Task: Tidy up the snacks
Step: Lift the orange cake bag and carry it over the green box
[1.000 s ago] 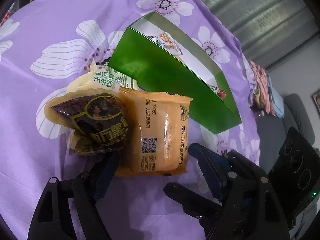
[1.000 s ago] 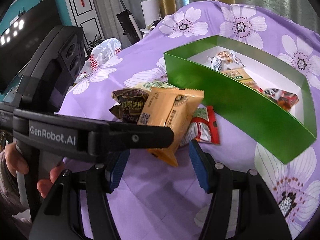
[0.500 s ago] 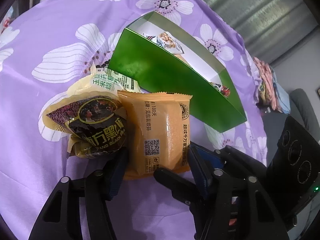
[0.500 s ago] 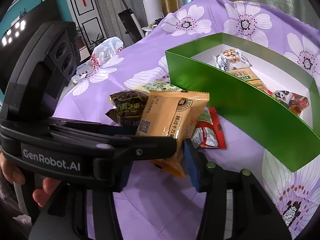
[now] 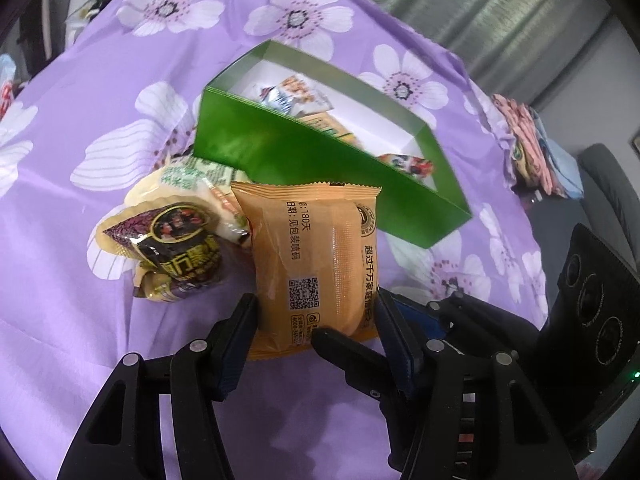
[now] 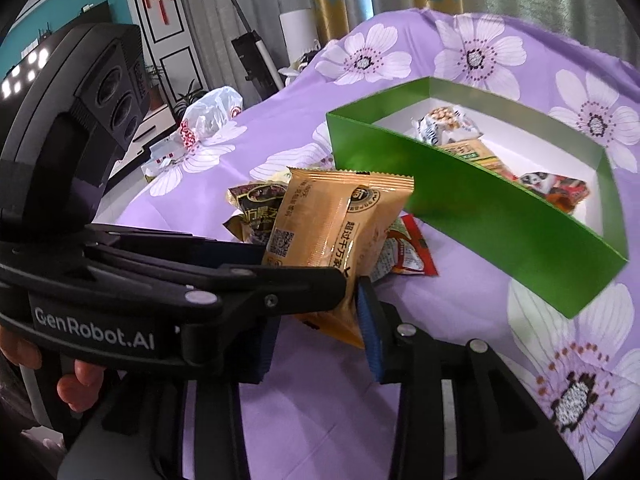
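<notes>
A purple flowered tablecloth (image 5: 100,80), a white plastic bag (image 6: 210,114), and grey curtains (image 5: 500,20).

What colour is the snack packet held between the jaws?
Orange packet, with black print and a QR code; clearest in the left wrist view.

Black tongs (image 5: 316,320), blue pads (image 6: 368,332), silver screws, white "GenRobot.AI" lettering

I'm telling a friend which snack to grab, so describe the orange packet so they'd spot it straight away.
Find the green box on the purple flowered cloth. In front of it lies a heap of snacks; the orange packet is the flat one with a square code, beside a dark crinkled packet.
</notes>
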Tool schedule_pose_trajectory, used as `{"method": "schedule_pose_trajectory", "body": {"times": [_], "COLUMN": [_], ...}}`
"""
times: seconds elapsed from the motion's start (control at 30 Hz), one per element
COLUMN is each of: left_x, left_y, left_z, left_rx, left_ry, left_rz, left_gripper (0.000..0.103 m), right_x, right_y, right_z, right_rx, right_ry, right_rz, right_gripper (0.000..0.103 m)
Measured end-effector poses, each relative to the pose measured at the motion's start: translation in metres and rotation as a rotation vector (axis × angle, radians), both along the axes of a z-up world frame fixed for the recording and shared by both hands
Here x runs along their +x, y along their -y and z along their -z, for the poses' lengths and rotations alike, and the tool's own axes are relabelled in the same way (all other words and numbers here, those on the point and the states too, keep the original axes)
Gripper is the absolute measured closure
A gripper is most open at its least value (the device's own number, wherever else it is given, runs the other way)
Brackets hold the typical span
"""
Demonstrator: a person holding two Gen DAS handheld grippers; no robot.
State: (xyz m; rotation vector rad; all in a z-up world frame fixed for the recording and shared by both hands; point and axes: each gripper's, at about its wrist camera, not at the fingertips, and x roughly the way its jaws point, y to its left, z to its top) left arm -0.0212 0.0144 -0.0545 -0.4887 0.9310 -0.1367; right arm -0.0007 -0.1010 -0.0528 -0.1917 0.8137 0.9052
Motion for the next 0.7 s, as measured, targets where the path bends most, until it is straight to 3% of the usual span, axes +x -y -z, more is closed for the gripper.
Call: {"method": "schedule_pose_trajectory", "body": {"times": [0.7], "left_x": [-0.014], "left_y": [0.056], "left_z": [-0.075], "left_rx": [0.129], "left_ry": [0.162], "left_rz": [0.114], "left_gripper": [0.043], "right_x": [-0.031], "right_y": [0.054], "right_z": [-0.064], "right_rx": [0.084], "right_ry": [0.172], "right_rz": [0.099], "right_gripper": [0.066]}}
